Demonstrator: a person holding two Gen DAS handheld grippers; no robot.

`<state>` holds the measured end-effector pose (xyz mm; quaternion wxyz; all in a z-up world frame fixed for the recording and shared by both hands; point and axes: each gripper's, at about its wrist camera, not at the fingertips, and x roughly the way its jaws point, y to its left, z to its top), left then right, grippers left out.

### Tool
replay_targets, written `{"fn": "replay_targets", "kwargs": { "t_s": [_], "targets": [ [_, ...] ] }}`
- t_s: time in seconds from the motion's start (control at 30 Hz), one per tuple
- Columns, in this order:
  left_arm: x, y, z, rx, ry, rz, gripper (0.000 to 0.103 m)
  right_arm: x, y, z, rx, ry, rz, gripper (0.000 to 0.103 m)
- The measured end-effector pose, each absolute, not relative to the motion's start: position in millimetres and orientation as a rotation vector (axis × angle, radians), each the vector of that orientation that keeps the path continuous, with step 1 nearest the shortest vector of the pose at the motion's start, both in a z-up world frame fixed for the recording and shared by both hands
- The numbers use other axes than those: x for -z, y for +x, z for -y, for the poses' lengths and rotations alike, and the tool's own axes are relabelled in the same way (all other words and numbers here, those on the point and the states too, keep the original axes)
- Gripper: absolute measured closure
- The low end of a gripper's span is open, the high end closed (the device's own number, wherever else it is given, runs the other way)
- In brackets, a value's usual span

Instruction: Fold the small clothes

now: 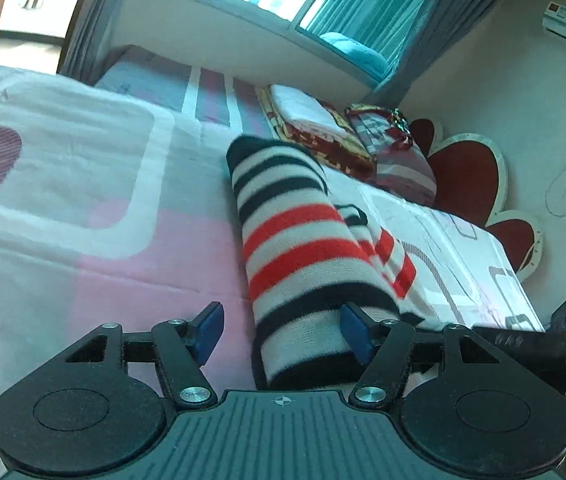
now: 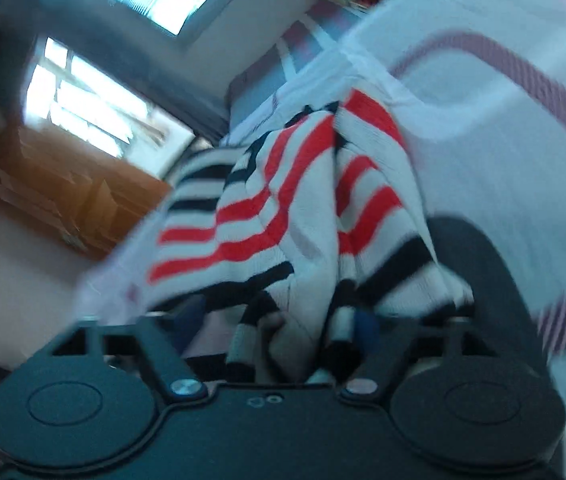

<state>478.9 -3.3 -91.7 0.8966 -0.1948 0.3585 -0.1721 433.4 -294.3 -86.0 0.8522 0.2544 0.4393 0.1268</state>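
My left gripper (image 1: 281, 334) stands released, its blue fingers (image 1: 209, 330) apart; the far pad sits against the side of the striped knit (image 1: 299, 240) but nothing is clamped. The knit lies on the bed (image 1: 83, 200) as a long, partly folded bundle, one end between and just under my left fingers, the rest running away toward the folded linen (image 1: 307, 114) near the headboard (image 1: 467, 176). In the right wrist view, which is badly smeared, the knit is bunched up at my right gripper (image 2: 283, 332), with cloth wadded between its fingers; whether they are pinching it I cannot tell. My worry is that bunching: if the right side drags a thick wad instead of a single edge, the fold will likely come out lumpy or the layers slide apart. With the left released, nothing pins the near end, so a pull from the right could tow the whole bundle across the bed.
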Motion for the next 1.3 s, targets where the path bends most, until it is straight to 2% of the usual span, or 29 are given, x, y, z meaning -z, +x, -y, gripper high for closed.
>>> {"fn": "replay_targets", "kwargs": {
  "t_s": [0.07, 0.17, 0.33, 0.47, 0.6, 0.73, 0.87, 1.0, 1.13, 1.17, 1.3],
  "targets": [
    [87.1, 480.9, 6.5, 0.35, -0.379, -0.716, 0.039, 78.5, 430.8, 279.6, -0.279, 0.384, -0.891, 0.073],
    [81.0, 486.4, 11.1, 0.371, -0.371, -0.694, 0.039, 55.7, 421.1, 248.5, -0.309, 0.074, -0.739, 0.076],
    [70.7, 499.9, 31.1, 0.375, -0.284, -0.701, 0.039, 22.4, 403.9, 271.3, -0.318, 0.094, -0.554, 0.077],
    [80.7, 511.4, 69.1, 0.333, -0.064, -0.8, 0.039, 50.0, 410.0, 301.2, -0.24, 0.122, -0.609, 0.077],
    [72.9, 507.5, 72.2, 0.321, -0.063, -0.78, 0.039, 86.9, 419.7, 313.7, -0.233, 0.171, -0.693, 0.077],
    [59.8, 494.2, 60.6, 0.425, -0.148, -0.732, 0.039, 74.6, 414.8, 312.1, -0.255, 0.215, -0.65, 0.077],
    [75.0, 495.4, 64.3, 0.421, -0.106, -0.809, 0.039, 86.7, 417.0, 312.7, -0.239, 0.211, -0.686, 0.077],
    [70.8, 470.9, 30.1, 0.402, -0.254, -0.73, 0.039, 82.6, 416.8, 322.9, -0.232, 0.275, -0.73, 0.072],
    [82.3, 433.0, 2.1, 0.382, -0.404, -0.726, 0.039, 65.4, 402.0, 334.2, -0.196, 0.341, -0.698, 0.05],
    [85.8, 423.9, -2.4, 0.399, -0.446, -0.732, 0.039, 64.3, 393.8, 337.5, -0.178, 0.367, -0.693, 0.047],
    [90.9, 390.3, -8.4, 0.379, -0.484, -0.686, 0.039, 74.3, 352.2, 354.3, -0.102, 0.575, -0.687, 0.044]
  ]
}}
